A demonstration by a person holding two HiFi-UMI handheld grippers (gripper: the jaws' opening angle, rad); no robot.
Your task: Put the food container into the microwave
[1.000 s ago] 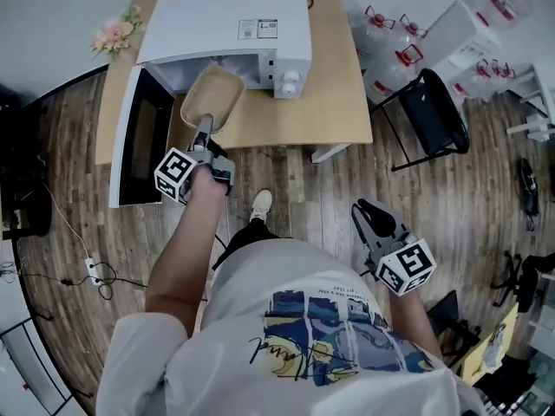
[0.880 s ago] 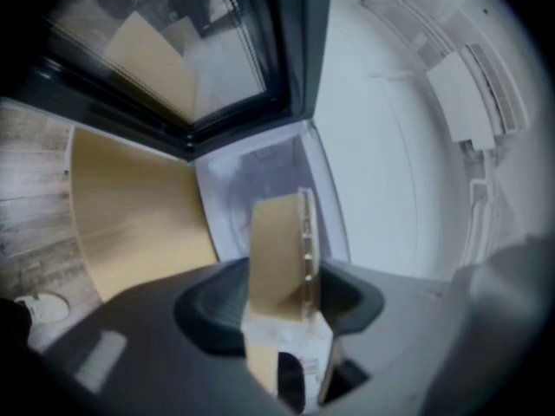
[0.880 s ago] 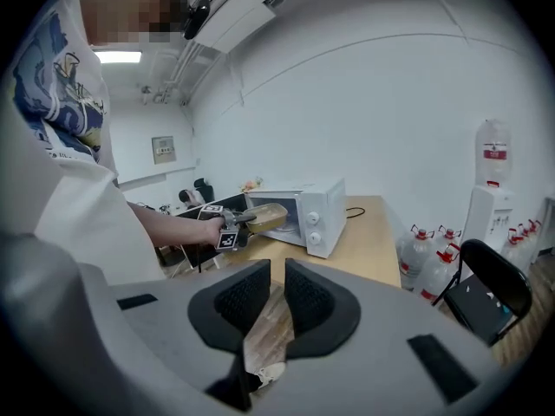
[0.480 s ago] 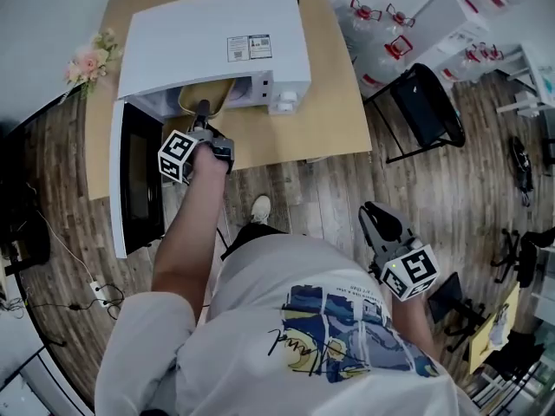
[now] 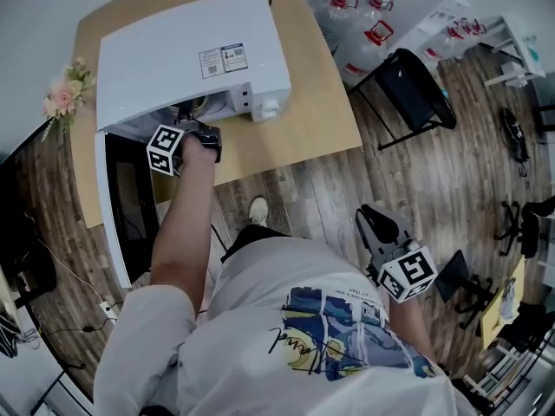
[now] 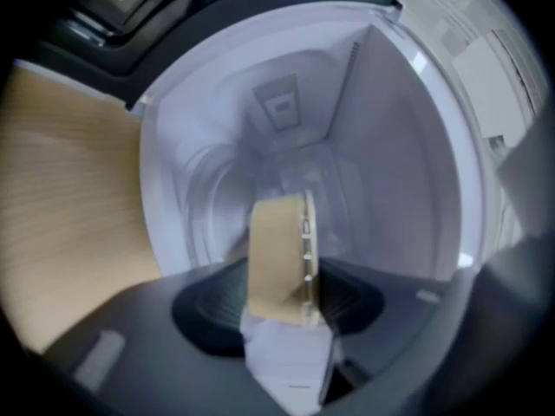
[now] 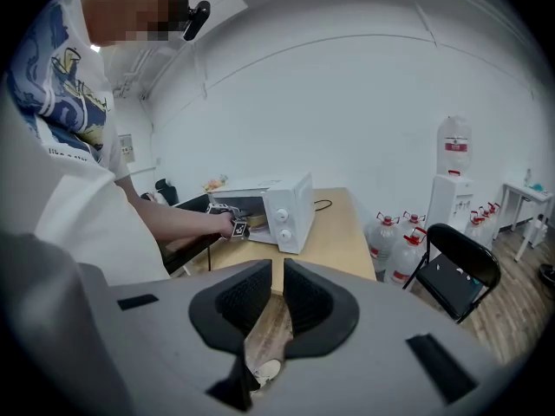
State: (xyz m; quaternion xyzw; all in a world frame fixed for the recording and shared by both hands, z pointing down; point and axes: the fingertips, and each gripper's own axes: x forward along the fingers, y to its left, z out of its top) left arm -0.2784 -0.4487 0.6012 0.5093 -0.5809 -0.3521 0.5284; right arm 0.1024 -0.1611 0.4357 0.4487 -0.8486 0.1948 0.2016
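One step in hand, insertion: left gripper (image 6: pixel 282 306) fingers clamp the food container (image 6: pixel 277 250) inside the microwave (image 5: pixel 186 55) (door (image 5: pixel 126 206) open); next, probably lower and release. Right gripper (image 7: pixel 277 297) fingers closed, empty.

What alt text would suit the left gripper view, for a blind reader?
The left gripper clamps a tan container edge-on by its rim, in the mouth of the open white microwave. A wooden table shows at left.

The food container (image 6: pixel 277 258) is inside the microwave (image 5: pixel 191 55), which stands on the table (image 5: pixel 321 120).
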